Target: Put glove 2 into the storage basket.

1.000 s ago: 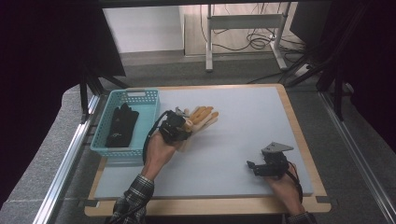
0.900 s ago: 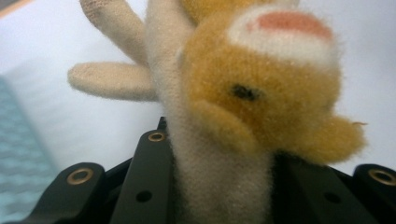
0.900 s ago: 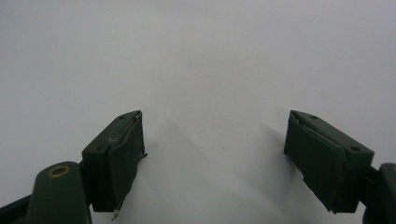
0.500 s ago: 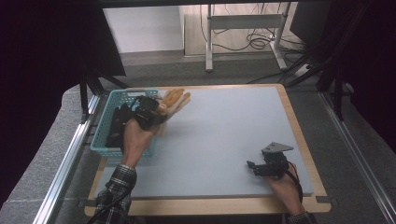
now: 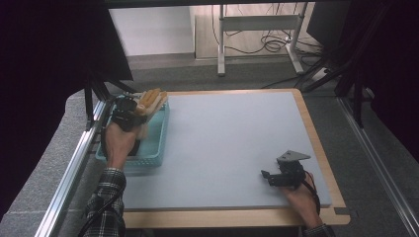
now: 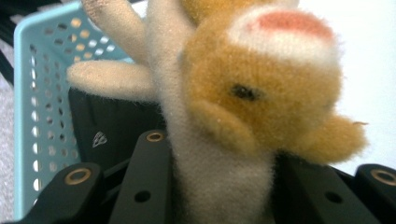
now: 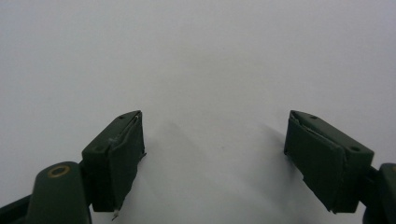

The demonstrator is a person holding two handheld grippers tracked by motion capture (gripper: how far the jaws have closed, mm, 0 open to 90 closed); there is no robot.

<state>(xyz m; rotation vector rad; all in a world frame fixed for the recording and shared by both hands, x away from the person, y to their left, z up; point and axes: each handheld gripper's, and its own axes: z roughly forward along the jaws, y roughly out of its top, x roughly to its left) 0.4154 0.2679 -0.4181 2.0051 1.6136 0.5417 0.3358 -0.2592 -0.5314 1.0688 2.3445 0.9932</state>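
A tan and cream plush animal (image 5: pixel 150 100) (image 6: pixel 243 93) is held above the far end of the teal perforated basket (image 5: pixel 159 133) (image 6: pixel 28 93) at the table's left edge. My left gripper (image 5: pixel 129 111) (image 6: pixel 219 186) is shut on the toy's pale body, jaws pressed to either side of it. A black object (image 6: pixel 107 135) lies inside the basket under the toy. Near the front right of the mat, my right gripper (image 5: pixel 269 176) (image 7: pixel 215 158) rests low, open, with bare mat between its jaws.
The pale grey mat (image 5: pixel 232 143) lies on a wooden board (image 5: pixel 316 143). Metal rails (image 5: pixel 74 163) run along the table's left and right sides. A desk frame and cables (image 5: pixel 257 34) stand on the floor beyond the far edge.
My left gripper has carried the plush toy leftward from the middle of the mat to above the basket. The right gripper has stayed in place.
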